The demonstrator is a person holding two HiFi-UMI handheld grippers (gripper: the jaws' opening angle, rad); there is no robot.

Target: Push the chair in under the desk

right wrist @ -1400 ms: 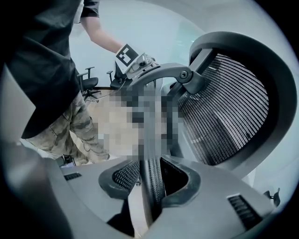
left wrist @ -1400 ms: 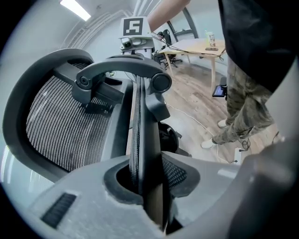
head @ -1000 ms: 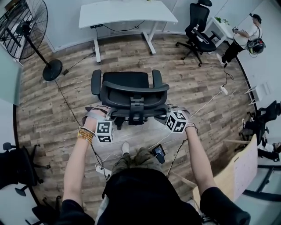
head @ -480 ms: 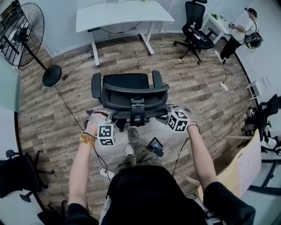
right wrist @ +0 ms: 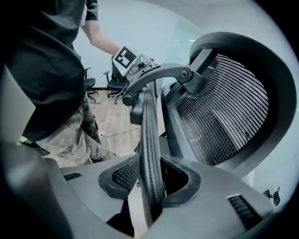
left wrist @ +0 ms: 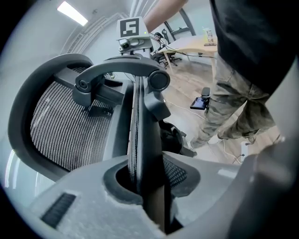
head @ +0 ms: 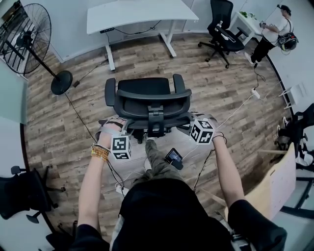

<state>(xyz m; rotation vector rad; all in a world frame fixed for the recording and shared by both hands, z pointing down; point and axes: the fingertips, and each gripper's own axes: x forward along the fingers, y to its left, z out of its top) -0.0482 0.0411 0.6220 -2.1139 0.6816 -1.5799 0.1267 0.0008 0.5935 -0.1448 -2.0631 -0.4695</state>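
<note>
Your left tongs (left wrist: 148, 186) and right tongs (right wrist: 152, 186) are each clamped on the backrest edge of the chair (head: 147, 100), just ahead of them. The bench (head: 142, 12) stands well beyond. The push appears to be in hand. Next, roll the chair straight forward between the bench legs. Only the gripper views show the clamped mesh edge, and only the head view shows the bench.

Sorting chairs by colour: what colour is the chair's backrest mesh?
Black; the backrest shows best in the right gripper view.

Wood floor (head: 59, 135) — standing fan (head: 25, 35)
</note>
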